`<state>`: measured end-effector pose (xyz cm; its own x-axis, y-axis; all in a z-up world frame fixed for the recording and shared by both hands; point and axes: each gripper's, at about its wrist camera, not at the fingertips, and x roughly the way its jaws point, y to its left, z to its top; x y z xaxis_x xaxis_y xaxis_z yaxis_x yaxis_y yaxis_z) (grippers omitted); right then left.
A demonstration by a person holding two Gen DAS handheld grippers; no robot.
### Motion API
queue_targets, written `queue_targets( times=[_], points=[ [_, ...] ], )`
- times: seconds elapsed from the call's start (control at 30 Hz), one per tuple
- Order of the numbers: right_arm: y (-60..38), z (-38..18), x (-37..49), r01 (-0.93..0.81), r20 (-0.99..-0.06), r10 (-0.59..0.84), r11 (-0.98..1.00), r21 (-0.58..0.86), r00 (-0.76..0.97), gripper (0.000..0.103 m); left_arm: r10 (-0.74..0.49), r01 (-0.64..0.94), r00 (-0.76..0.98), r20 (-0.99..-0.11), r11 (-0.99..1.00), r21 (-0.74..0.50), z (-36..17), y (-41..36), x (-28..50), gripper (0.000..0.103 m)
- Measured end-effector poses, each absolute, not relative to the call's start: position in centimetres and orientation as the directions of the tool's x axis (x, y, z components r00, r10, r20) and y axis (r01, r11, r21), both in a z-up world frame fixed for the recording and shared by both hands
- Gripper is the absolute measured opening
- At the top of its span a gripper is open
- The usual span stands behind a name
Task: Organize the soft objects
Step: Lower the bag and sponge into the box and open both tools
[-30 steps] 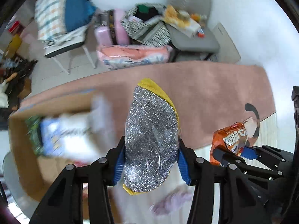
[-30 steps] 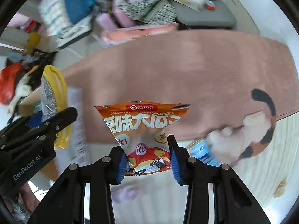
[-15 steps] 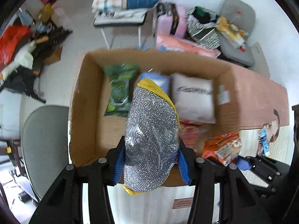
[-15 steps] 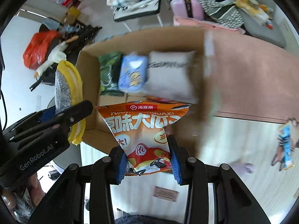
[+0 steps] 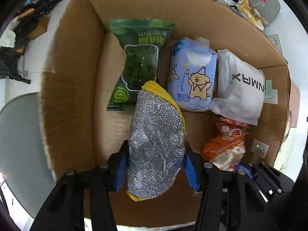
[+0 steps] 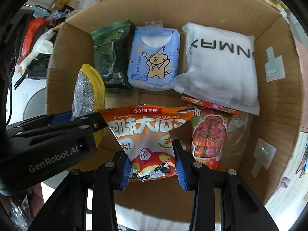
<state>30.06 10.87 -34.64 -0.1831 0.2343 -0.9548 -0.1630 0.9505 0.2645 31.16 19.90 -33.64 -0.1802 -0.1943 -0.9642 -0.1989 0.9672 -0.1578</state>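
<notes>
Both my jaws loaded over brown cardboard box (image 5: 73, 80): left gripper (image 5: 156, 165) clamps silver-yellow wrapped scouring sponge (image 5: 156, 144), right gripper (image 6: 152, 161) clamps orange snack bag (image 6: 148, 132). Placing step; next, lower onto bare floor patch, release.

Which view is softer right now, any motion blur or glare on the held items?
Left wrist: orange snack bag smeared, glare specks on the silver scouring pad, box walls bowed by fisheye. Right wrist: sharper, bag print legible, mild sheen on white pouch.

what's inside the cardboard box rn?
In the cardboard box: green pack, blue bear-print pack, white pouch, red floral packet. The held orange snack bag and silver scrubber hide the floor below them.
</notes>
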Motion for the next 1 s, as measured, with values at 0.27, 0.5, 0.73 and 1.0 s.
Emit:
queue_targets(
  times=[0.27, 0.5, 0.73, 1.0],
  points=[
    [11.3, -36.2, 30.1, -0.156, -0.953, 0.215, 0.955, 0.25, -0.213, 0.08, -0.175, -0.168, -0.151, -0.973, 0.974, -0.15, -33.4, 20.0, 30.9, 0.095],
    [11.0, -34.2, 28.8, -0.198, -0.978, 0.127, 0.967, 0.159, -0.164, 0.095, -0.133, -0.174, -0.062, -0.989, 0.977, -0.12, -29.7, 20.3, 29.1, 0.098],
    [9.0, -29.7, 26.8, -0.206, -0.995, 0.078, 0.974, 0.09, -0.065, 0.103, -0.044, -0.167, 0.056, -0.997, 0.985, -0.053, -24.9, 19.8, 26.9, 0.099],
    [4.9, -22.3, 24.9, -0.202, -0.994, 0.078, 0.977, 0.061, 0.08, 0.103, 0.027, -0.165, 0.197, -0.98, 0.986, -0.005, -19.1, 18.8, 22.8, 0.099]
  ],
)
